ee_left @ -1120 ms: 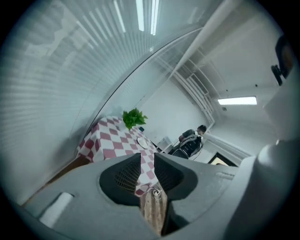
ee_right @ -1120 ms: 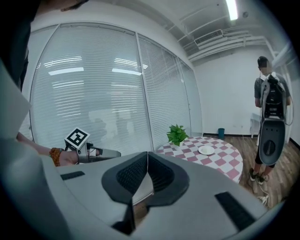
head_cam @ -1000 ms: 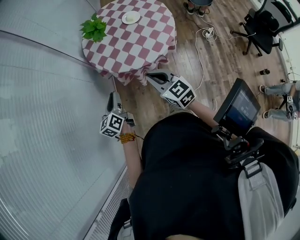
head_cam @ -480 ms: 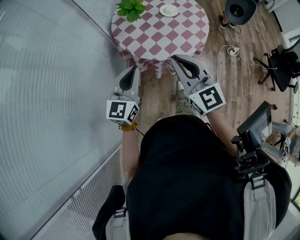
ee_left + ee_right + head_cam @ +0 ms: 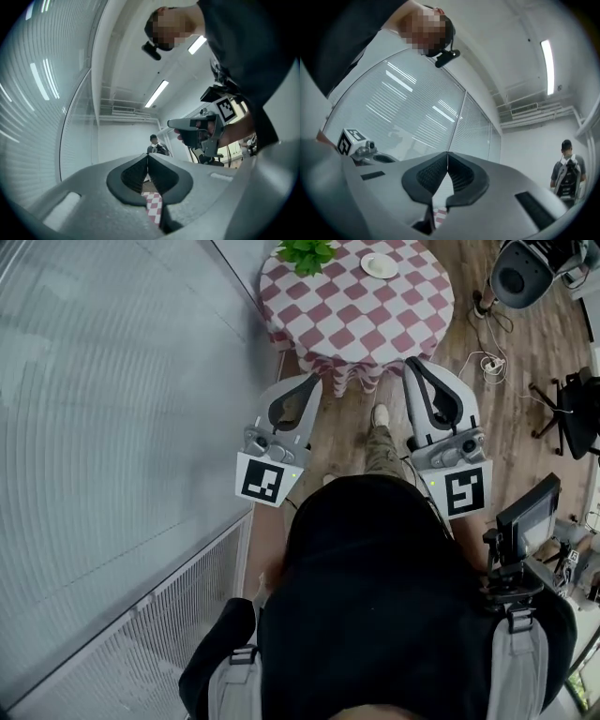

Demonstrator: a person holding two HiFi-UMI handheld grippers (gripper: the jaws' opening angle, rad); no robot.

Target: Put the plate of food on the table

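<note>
A round table (image 5: 412, 324) under a red-and-white checked cloth stands ahead of me at the top of the head view. On its far side sits a small white plate (image 5: 380, 265), beside a green potted plant (image 5: 305, 254). My left gripper (image 5: 312, 381) and right gripper (image 5: 412, 363) are held side by side in front of my chest, pointing at the table's near edge and short of it. Both are shut with nothing between the jaws. The left gripper view shows its tips (image 5: 147, 156) meeting, with checked cloth (image 5: 153, 209) below. In the right gripper view the tips (image 5: 447, 154) also meet.
A glass wall with blinds (image 5: 112, 409) runs along my left, with a floor grille (image 5: 178, 615) at its foot. On the wooden floor to the right are cables with a power strip (image 5: 487, 362), an office chair (image 5: 574, 409) and a dark round device (image 5: 520, 273). A person (image 5: 566, 174) stands far off.
My view has swung so the table now lies straight ahead and nearer. Both grippers rose and turned to point at it side by side, still shut.
</note>
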